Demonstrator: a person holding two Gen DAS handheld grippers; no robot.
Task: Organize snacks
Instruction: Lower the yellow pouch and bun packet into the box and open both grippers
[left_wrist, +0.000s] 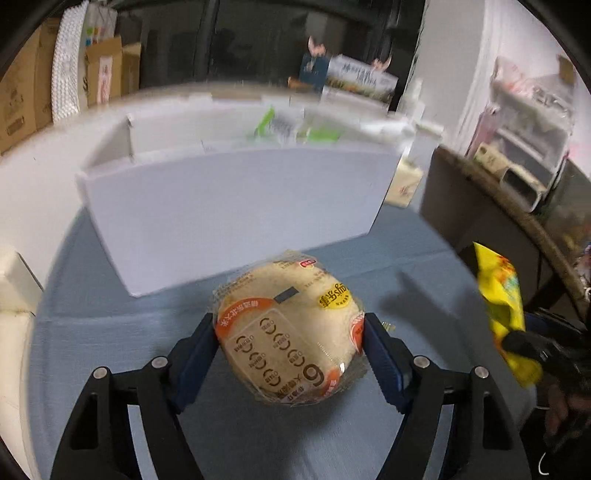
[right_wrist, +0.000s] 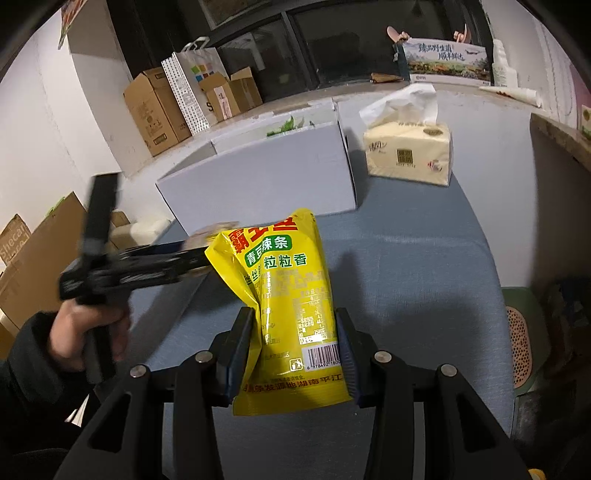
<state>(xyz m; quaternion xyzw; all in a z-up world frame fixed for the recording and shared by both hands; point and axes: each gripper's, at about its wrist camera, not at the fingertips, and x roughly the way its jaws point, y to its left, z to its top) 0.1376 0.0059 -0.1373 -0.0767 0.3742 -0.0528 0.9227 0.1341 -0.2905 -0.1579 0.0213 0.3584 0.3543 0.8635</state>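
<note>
My left gripper (left_wrist: 290, 332) is shut on a round rice cake pack (left_wrist: 286, 328) in clear wrap with orange print, held above the blue tablecloth (left_wrist: 110, 332) in front of the white box (left_wrist: 236, 195). My right gripper (right_wrist: 293, 330) is shut on a yellow snack bag (right_wrist: 291, 295), held upright above the cloth. That bag also shows at the right edge of the left wrist view (left_wrist: 502, 306). The left gripper shows blurred in the right wrist view (right_wrist: 199, 258), left of the bag. Green-packaged snacks (left_wrist: 288, 129) lie inside the white box.
A tissue pack (right_wrist: 408, 151) stands right of the white box (right_wrist: 258, 177). Cardboard boxes (right_wrist: 155, 110) and a paper bag (right_wrist: 192, 85) stand by the far wall. A dark round table edge (left_wrist: 498, 206) lies at the right. A green perforated object (right_wrist: 517, 339) sits at the cloth's right edge.
</note>
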